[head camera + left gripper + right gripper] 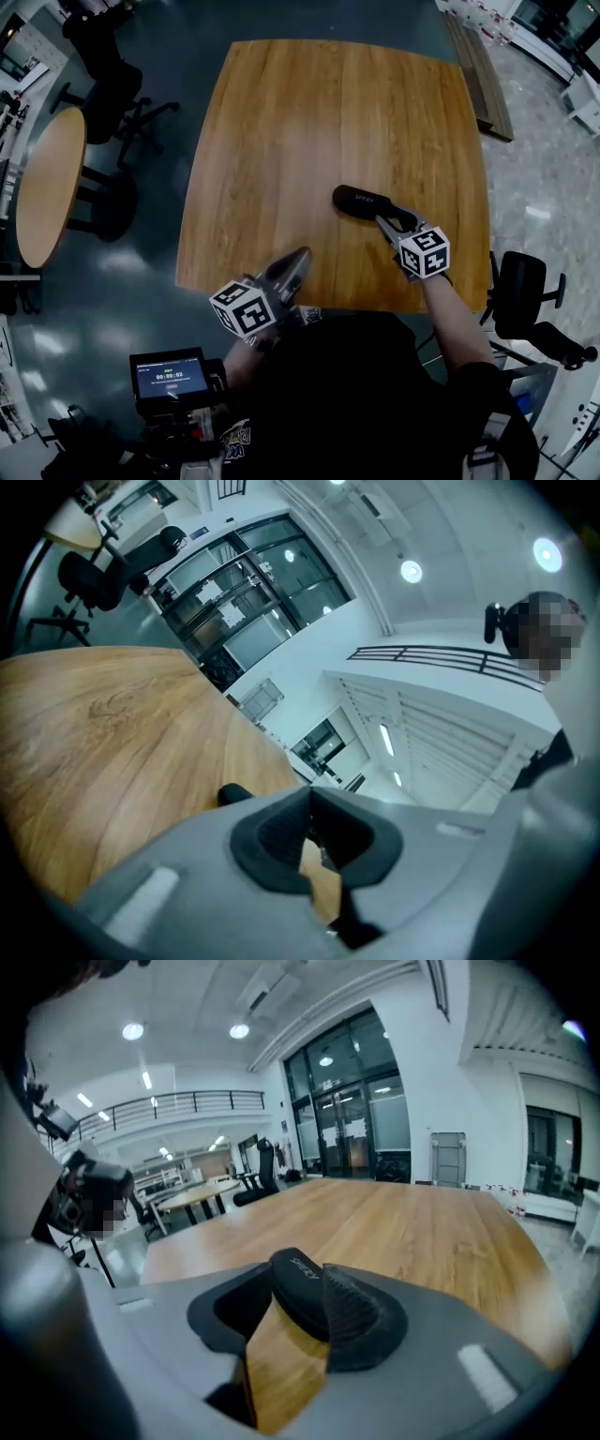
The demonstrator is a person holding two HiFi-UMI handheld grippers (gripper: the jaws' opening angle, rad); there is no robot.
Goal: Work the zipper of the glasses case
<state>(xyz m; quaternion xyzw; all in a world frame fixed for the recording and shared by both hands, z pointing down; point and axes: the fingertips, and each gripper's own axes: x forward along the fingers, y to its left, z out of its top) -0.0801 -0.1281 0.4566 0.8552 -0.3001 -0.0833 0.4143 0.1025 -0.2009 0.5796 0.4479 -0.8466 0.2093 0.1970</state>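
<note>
A black glasses case [361,200] lies on the wooden table [309,112], right of the middle and toward the near edge. My right gripper [390,223] is at the case's near right end. In the right gripper view the case [298,1290] sits between the fingertips of the right gripper [295,1309]; the ribbed right pad [352,1314] lies against it and bare wood shows beside the left pad, so the jaws stand open. My left gripper [298,258] hovers at the table's near edge, shut and empty. In the left gripper view the case [234,794] shows just past the left gripper [311,801].
A round table [47,183] and black office chairs [112,94] stand to the left. Another chair [525,281] is at the right, near the table's corner. A handheld screen [169,380] is by the person's body. A long wooden platform [483,75] lies at the far right.
</note>
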